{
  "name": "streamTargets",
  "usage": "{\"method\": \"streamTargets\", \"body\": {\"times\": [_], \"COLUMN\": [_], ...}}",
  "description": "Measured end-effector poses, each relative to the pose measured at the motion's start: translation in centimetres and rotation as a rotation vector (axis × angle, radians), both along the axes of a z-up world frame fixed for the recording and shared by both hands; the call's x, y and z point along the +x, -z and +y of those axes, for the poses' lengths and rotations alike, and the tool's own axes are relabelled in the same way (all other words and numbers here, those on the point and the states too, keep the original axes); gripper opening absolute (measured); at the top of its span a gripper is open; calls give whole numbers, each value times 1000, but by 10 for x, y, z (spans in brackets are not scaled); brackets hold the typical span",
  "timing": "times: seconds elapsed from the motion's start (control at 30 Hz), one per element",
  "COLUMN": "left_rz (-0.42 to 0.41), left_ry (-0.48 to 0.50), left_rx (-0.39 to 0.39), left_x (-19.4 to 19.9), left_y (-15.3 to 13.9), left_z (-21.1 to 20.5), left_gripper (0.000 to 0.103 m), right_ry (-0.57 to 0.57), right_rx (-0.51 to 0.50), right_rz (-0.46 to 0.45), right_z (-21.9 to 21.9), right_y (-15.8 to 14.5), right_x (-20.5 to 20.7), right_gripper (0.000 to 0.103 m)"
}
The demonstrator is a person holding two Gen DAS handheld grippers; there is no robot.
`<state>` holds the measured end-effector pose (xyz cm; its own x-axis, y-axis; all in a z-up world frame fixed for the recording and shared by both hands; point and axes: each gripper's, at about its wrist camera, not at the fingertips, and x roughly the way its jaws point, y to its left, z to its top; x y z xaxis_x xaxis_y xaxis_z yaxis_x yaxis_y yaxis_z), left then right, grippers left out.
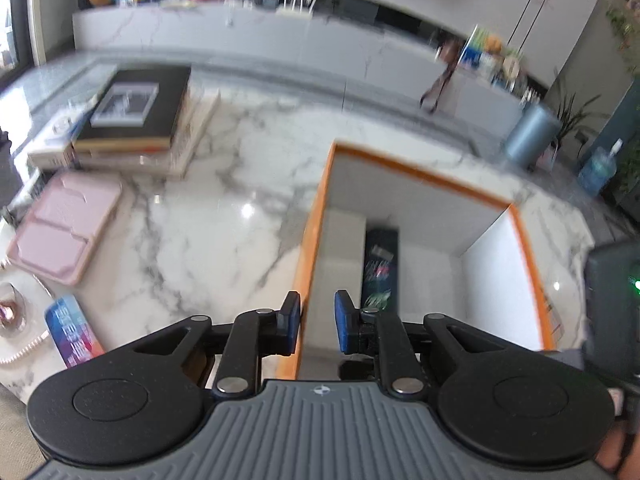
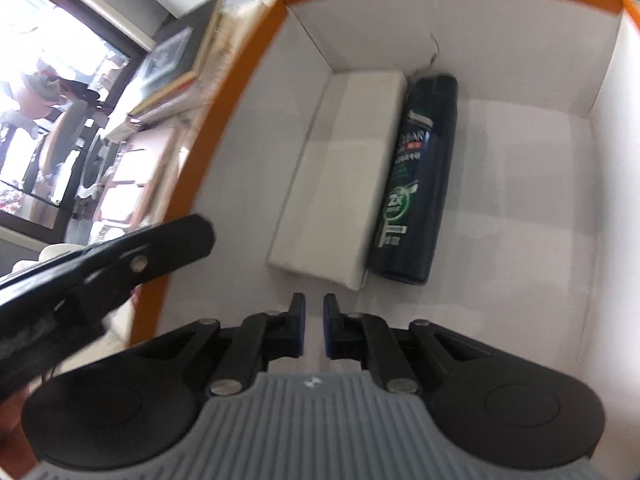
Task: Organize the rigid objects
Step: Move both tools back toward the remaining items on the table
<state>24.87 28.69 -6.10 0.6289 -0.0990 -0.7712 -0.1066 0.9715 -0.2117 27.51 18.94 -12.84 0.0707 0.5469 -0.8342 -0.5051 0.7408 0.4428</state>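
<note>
- Two handheld grippers, black linkage arms, ribbed grey bodies, blue pads. Left gripper (image 1: 317, 322): jaws straddle the orange-rimmed box (image 1: 316, 216) wall at its near-left edge; whether the pads pinch it I cannot tell. Right gripper (image 2: 314, 326): jaws nearly together, nothing between them, hanging over the box floor.
- Two items inside the box, touching side by side along its left wall: white block (image 2: 340, 172), matte, rectangular, soft-cornered; dark bottle (image 2: 420, 176), glossy, cylindrical, green label, lying flat.
- Step judged: a placement finished, right hand empty. Next move calls for fetching another rigid item.
- Candidates on the marble table (image 1: 224, 200), left edge: colourful packet (image 1: 74, 330), pink tray (image 1: 66, 226), stacked books (image 1: 136, 114) furthest.
</note>
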Motion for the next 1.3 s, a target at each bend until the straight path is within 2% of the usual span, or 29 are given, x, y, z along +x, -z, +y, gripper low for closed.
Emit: {"method": "streamTargets", "body": {"times": [0.17, 0.37, 0.5, 0.63, 0.73, 0.8, 0.87, 0.93, 1.0, 1.07, 1.2, 1.3], "left_rz": [-106, -162, -125, -59, 13, 64, 90, 112, 121, 112, 101, 105], "left_ry": [31, 146, 266, 364, 391, 386, 393, 393, 399, 411, 431, 442], "left_rx": [-5, -27, -64, -87, -90, -80, -52, 5, 67, 119, 257, 349], "left_x": [-30, -63, -74, -77, -70, -64, -60, -53, -48, -43, -31, -28], "left_y": [-36, -60, -57, -42, -23, -8, 5, 17, 28, 36, 57, 72], "left_z": [-19, -71, -118, -167, -201, -221, -241, -259, -276, -291, -320, -335], "left_gripper": [20, 21, 21, 21, 21, 27, 37, 39, 45, 59, 62, 62], "right_ry": [44, 143, 238, 341, 398, 424, 462, 502, 544, 564, 579, 585], "right_rx": [100, 118, 85, 48, 13, 14, 19, 18, 17, 39, 107, 140], "right_rz": [-120, -290, -317, -262, -235, -212, -177, -166, -150, -122, -25, -2], "right_z": [-52, -137, -207, -269, -302, -316, -324, -333, -344, -354, -366, -368], "right_y": [-45, -86, -93, -80, -64, -55, -45, -39, -35, -29, -9, 1], "right_x": [-17, -37, -42, -44, -44, -42, -37, -32, -24, -15, -3, 3], "right_gripper": [15, 34, 35, 35, 35, 35, 35, 33, 30, 30, 30, 30]}}
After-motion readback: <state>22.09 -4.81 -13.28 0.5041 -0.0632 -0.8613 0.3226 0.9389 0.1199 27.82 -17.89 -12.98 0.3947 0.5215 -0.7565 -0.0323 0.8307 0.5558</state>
